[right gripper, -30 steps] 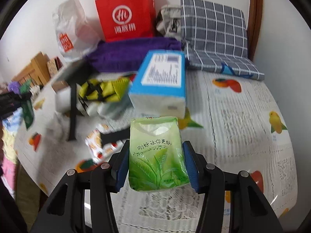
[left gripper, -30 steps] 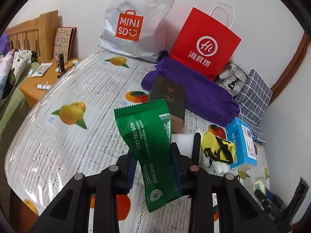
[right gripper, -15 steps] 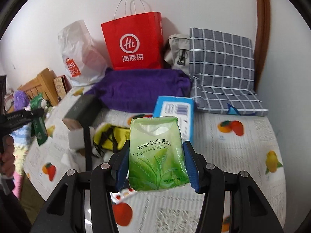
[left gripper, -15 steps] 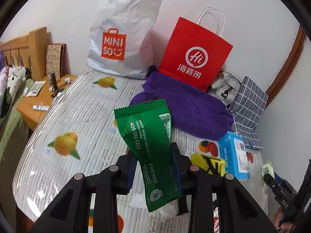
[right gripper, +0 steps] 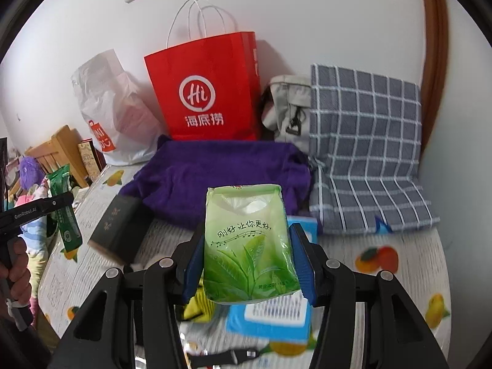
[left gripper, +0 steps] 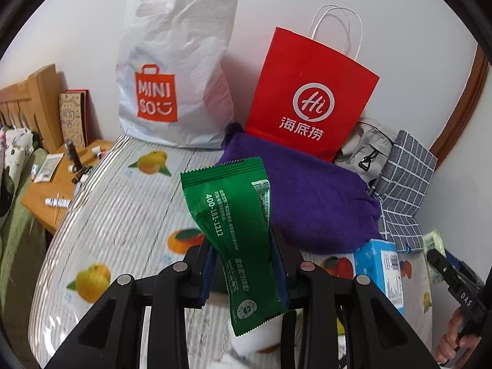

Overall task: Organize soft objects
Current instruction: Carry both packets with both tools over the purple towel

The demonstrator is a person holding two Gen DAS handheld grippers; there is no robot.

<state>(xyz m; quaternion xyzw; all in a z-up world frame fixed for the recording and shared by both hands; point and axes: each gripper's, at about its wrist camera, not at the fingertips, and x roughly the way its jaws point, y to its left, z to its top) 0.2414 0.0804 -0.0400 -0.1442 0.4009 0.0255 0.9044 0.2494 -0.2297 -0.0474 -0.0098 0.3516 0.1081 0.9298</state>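
On the left, the left gripper [left gripper: 243, 273] is clamped on a dark green crinkle-edged foil sachet [left gripper: 233, 230], its blue pads pinching the narrow waist of the pack so that the long axis runs up and away from the jaws, the sealed top tilted toward the upper left. Straight beyond that tip, across the fruit-printed plastic cover of the bed [left gripper: 123, 215], a white plastic shopping bag with an orange logo [left gripper: 175, 70] leans against the wall; just to its right stands a red paper carrier bag with white cord handles [left gripper: 310, 98], with a rumpled purple towel [left gripper: 307, 203] lying at its foot. Further right, the right gripper [right gripper: 247, 261] is closed on a pale green soft plastic pack printed with tea leaves [right gripper: 246, 246], held upright with its long axis also pointing forward, almost directly at the red bag's open mouth. Judging by the lines of aim, the left hand seems nearer the white bag and the right nearer the red one, so each pack would likely have to travel forward and upward over the towel before release. A grey checked cushion [right gripper: 366, 141] sits at the far right.
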